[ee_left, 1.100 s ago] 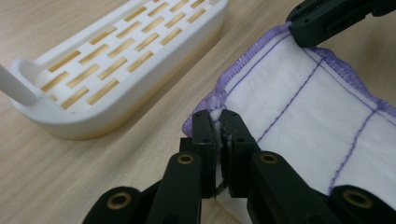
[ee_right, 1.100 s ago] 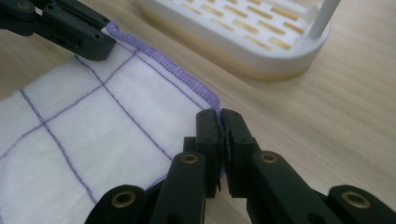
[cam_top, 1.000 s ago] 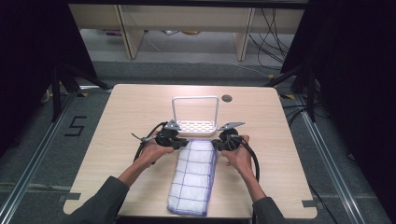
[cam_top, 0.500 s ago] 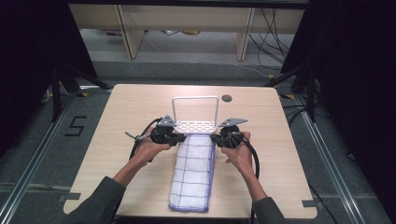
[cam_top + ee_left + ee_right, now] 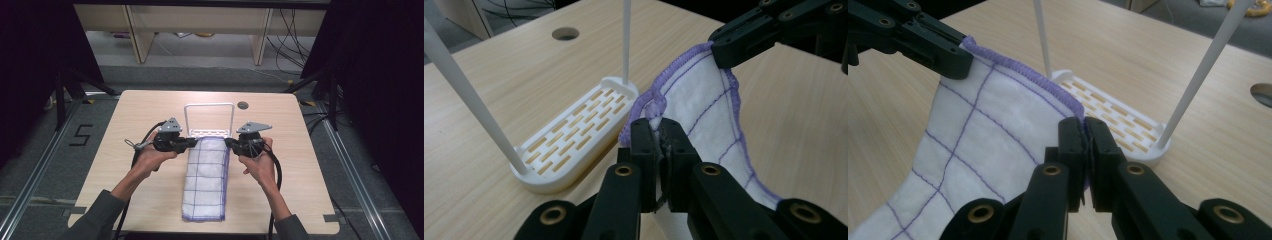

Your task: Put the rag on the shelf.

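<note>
The cloth (image 5: 206, 180) is white with a purple grid and a purple stitched edge. It lies folded into a long strip on the middle of the worktop (image 5: 300, 175), running from the near edge toward the rack (image 5: 210, 122). Its far end is lifted a little off the wood, and each far corner is held by one gripper.

The left gripper (image 5: 187, 144) is at the far left corner. In the left gripper view its jaws are pressed together on the purple hem of the cloth (image 5: 704, 105), with only the thin fabric between them (image 5: 659, 145). The right gripper (image 5: 231, 143) holds the far right corner. In the right gripper view its jaws are also closed tight on the hem (image 5: 1078, 145), and the cloth (image 5: 983, 135) sags between the two grippers. Each gripper view also shows the other gripper farther off, biting the opposite corner.

Just beyond the lifted end stands the rack, a white base with slots (image 5: 574, 135) and a thin white frame rising from it. In the high view the cloth edge is just beside this base; whether it touches I cannot tell. A round hole (image 5: 243, 105) is in the worktop behind the rack, on the right. The person's hands (image 5: 150, 157) come in from the near side, one on each gripper.
</note>
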Demonstrator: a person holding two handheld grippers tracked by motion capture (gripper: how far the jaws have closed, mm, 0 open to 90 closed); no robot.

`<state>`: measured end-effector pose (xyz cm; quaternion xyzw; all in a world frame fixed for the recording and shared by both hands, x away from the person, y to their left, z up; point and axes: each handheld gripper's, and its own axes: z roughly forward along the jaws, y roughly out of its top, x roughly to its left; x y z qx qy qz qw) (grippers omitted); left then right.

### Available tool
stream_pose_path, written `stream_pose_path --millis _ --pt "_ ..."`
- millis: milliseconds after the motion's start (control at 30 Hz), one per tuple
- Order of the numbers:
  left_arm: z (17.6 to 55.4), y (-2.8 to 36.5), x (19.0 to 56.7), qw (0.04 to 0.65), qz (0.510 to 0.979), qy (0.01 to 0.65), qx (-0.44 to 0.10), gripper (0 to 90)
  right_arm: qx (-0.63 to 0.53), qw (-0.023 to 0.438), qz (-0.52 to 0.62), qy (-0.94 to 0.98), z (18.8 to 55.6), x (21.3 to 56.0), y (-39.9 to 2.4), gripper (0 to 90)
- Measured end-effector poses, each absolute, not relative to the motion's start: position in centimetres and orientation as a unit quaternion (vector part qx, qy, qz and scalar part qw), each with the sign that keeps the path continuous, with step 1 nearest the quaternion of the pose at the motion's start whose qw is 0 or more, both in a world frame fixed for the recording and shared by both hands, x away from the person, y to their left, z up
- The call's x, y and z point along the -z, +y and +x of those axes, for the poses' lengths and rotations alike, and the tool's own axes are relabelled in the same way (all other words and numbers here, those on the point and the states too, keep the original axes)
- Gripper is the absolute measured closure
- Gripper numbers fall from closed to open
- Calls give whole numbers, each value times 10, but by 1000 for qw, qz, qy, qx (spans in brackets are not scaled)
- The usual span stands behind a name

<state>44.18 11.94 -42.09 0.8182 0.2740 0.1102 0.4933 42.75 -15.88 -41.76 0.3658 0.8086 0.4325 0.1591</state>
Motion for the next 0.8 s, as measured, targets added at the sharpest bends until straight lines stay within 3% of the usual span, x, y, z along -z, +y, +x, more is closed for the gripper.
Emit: stream_pose_path --millis 500,800 --pt "415 133 360 509 813 247 -135 853 -479 192 331 790 398 365 -158 873" --pt "418 132 329 514 809 243 -150 856 -494 225 313 779 403 328 -155 874"
